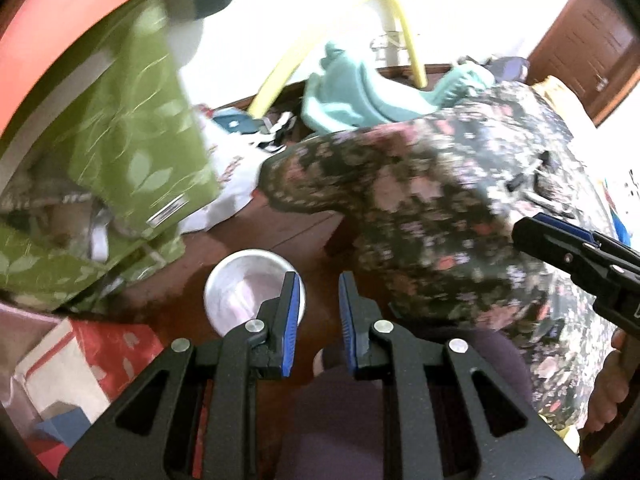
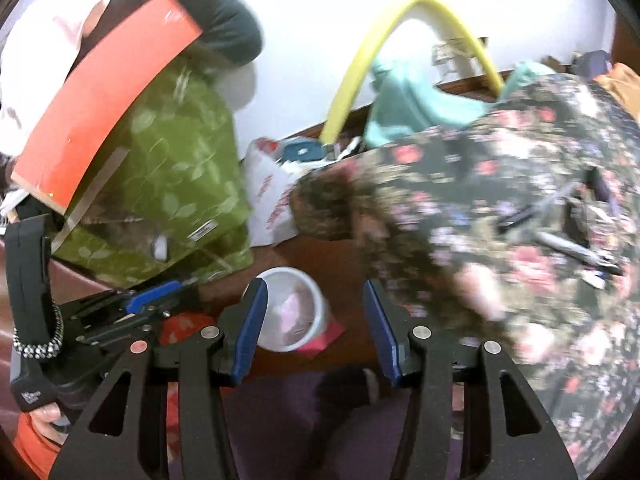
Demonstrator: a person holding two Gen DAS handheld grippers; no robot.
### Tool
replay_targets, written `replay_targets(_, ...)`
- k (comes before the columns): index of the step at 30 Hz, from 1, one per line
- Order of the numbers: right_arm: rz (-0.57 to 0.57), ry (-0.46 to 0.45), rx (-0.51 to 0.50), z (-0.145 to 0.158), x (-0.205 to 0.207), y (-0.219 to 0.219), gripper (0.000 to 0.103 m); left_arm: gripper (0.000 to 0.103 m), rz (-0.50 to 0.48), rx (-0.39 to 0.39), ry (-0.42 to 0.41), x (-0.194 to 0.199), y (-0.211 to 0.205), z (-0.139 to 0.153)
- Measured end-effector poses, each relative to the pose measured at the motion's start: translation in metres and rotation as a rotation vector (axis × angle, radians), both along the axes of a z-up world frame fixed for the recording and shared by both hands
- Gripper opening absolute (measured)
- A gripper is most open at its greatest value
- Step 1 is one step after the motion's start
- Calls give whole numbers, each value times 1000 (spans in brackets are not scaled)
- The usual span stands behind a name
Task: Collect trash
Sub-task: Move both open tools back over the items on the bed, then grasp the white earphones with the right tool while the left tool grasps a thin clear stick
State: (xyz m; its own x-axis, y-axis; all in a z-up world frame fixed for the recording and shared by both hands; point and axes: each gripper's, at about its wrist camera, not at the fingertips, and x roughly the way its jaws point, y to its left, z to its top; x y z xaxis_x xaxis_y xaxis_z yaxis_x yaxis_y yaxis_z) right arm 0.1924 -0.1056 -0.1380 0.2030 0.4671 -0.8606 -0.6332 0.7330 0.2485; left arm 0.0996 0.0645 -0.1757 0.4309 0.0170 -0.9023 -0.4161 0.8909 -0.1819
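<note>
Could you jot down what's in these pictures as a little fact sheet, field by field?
Setting: cluttered room, dark red-brown floor
Likely trash container: round white bucket, open at the top, something pale pink inside
Left of bucket: green leaf-patterned fabric box
Right of bucket: dark floral cloth
Behind: curved yellow tube, teal garment, white plastic bag
Left gripper: jaws slightly apart, nothing between them
Right gripper: jaws wider apart, empty
Sharpness: blurred

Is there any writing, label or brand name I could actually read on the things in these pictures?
None can be read.
White plastic bag: red print, too blurred.
Green leaf-patterned fabric bag: small silver tag, too small.
Black wrist strap: white lettering, too small.
</note>
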Motion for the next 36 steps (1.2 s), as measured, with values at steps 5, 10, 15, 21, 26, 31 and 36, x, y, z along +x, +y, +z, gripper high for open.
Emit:
replay_targets(5, -91, -51, 0, 16, 19, -52, 46, 19, -102, 26, -27, 33, -42, 17)
replay_targets(10, -194, -68, 6, 26, 44, -113, 46, 19, -191, 51, -62, 72, -80, 33)
replay_targets(15, -299, -83, -6, 28, 67, -168, 46, 19, -262, 38, -64, 113, -113, 34)
replay_targets(21, -363, -62, -30, 19, 99, -212, 46, 19, -340, 30, -34, 161, -145, 19)
replay_targets(26, -336, -66, -47, 8, 121, -213, 46, 19, -390, 23, -4, 198, -162, 0)
replay_targets(31, -304, -18, -13, -8, 149, -194, 46, 19, -438, 21, 9, 229, -171, -13)
replay_targets(36, -295, 15, -41, -33, 178, -174, 46, 19, -471, 12, 25, 251, -175, -26)
